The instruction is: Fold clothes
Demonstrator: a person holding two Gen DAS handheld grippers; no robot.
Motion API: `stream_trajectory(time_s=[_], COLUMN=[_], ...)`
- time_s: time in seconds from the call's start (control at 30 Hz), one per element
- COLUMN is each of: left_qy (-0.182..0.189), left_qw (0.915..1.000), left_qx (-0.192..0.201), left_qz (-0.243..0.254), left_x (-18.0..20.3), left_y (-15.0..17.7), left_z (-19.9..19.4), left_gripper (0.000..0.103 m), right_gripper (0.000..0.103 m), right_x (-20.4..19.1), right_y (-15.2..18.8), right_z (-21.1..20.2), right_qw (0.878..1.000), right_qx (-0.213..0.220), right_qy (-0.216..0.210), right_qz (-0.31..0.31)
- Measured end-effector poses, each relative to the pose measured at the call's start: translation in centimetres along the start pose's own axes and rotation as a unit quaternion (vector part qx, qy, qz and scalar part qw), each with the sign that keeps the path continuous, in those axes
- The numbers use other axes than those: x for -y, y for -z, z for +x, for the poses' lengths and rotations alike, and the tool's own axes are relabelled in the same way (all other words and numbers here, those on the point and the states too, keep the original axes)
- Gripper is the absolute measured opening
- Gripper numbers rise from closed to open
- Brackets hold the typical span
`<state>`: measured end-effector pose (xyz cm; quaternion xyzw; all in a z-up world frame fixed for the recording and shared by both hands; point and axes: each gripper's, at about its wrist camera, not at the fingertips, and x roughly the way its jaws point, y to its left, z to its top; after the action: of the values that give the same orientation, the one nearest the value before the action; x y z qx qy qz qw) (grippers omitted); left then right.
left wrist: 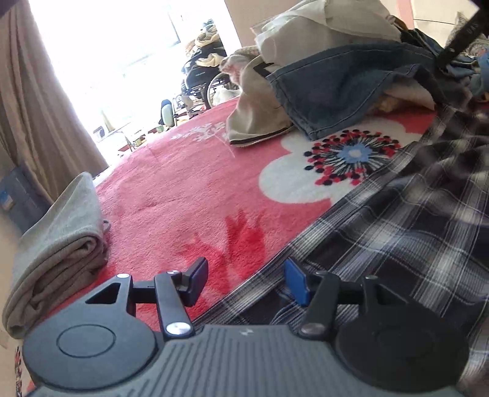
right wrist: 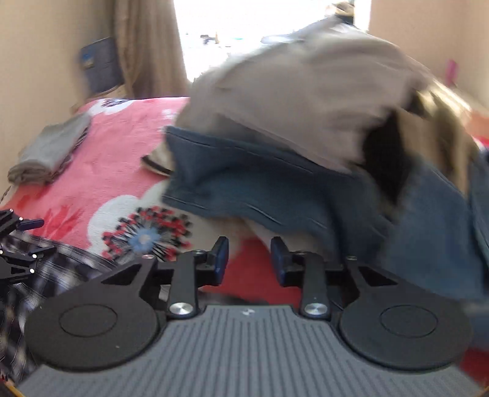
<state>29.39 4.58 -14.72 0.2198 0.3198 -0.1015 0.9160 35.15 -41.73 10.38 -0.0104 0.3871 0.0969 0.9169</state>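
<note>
A dark plaid shirt (left wrist: 406, 232) lies spread on the red flowered blanket (left wrist: 183, 195), at the right of the left wrist view. My left gripper (left wrist: 246, 282) is open and empty, low over the shirt's edge. A folded grey garment (left wrist: 58, 250) lies to its left; it also shows in the right wrist view (right wrist: 52, 149). A pile of clothes with blue jeans (left wrist: 342, 88) and a beige garment (left wrist: 324, 27) sits at the back. My right gripper (right wrist: 249, 259) is open and empty just before the jeans (right wrist: 275, 189). The plaid shirt (right wrist: 61, 262) and the left gripper (right wrist: 18, 244) show at the left.
A brown curtain (left wrist: 36, 116) and bright window stand beyond the blanket, with a wheelchair (left wrist: 201, 73) far back. A dark blue box (right wrist: 101, 64) stands by the wall. The right wrist view is motion-blurred.
</note>
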Motion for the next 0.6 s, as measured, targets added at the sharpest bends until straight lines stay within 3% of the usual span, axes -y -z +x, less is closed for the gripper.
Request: stream_trajectory(time_s=[0.13, 0.3, 0.47, 0.5, 0.6], left_qy=[0.01, 0.01, 0.015, 0.016, 0.019], left_qw=[0.9999, 0.9995, 0.9996, 0.9996, 0.9997], left_qx=[0.003, 0.005, 0.005, 0.006, 0.007], left_qz=[0.01, 0.028, 0.025, 0.021, 0.011], left_x=[1.3, 2.3, 1.9, 1.8, 1.7], left_y=[-0.7, -1.2, -0.7, -0.6, -0.4], left_z=[0.4, 0.6, 0.4, 0.4, 0.5], left_gripper=[0.056, 0.056, 0.056, 0.056, 0.056], right_gripper=[0.031, 0.033, 0.034, 0.034, 0.04], right_x=[3.3, 2.1, 0.6, 0.7, 2.6], right_y=[3.0, 4.2, 5.1, 5.1, 5.5], right_z=[-0.4, 1.6, 3.7, 3.7, 2.5], right_qw=[0.999, 0.991, 0.965, 0.965, 0.982], right_qx=[-0.038, -0.07, -0.1, -0.1, -0.08], right_qy=[0.027, 0.055, 0.085, 0.088, 0.088], right_qz=[0.018, -0.1, -0.225, -0.224, -0.143])
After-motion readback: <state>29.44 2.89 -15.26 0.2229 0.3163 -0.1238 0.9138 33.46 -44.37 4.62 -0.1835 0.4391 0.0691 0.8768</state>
